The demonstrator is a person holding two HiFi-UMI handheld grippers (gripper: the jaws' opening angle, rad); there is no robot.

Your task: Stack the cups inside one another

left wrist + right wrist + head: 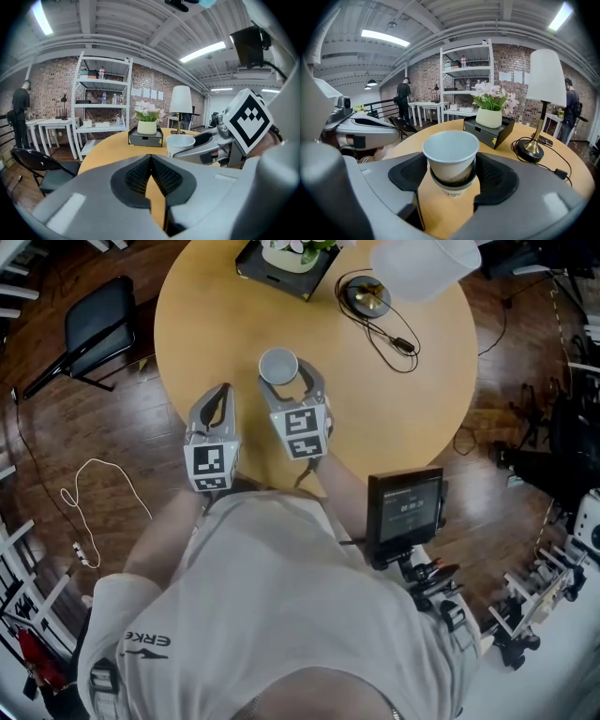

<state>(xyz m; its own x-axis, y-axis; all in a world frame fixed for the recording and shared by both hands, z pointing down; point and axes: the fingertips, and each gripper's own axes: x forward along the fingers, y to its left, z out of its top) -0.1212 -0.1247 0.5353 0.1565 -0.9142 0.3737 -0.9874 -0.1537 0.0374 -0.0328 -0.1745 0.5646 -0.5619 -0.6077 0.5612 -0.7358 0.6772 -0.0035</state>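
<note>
- your right gripper [287, 373] reaches away from your chest toward 12 o'clock over the near part of the round table [206, 306]. its nose is tipped down and its marker cube faces up at the head camera.
- its jaws stand wide apart with the stacked cups [451, 161] between them. the pads sit just beside the outer cup's rim on either side, and i see no squeeze on it, so it does not read as clamped.
- the cups are a white one nested inside a second. in the head view they sit a little toward 7 o'clock from the table's middle.
- your left gripper [221, 397] lies alongside the right one, at about 8 o'clock from the cups and close to the table's edge. it is tipped down a little.
- its jaws are closed pad against pad with nothing in them; only bare tabletop shows below the pads.
- the lamp [366, 298] stands at about 2 o'clock from the cups. the flower pot [289, 257] on its black box stands at 12 o'clock.
- your hands are covered by the gripper bodies and cubes, and only a strip of right forearm shows.
- the outer cup is mostly hidden by the inner one and the jaws, and its print is too small to read.
- i cannot tell whether the stack's base rests on the table.
- the lampshade and the flower pot are cut off by the top edge of the head view.
</note>
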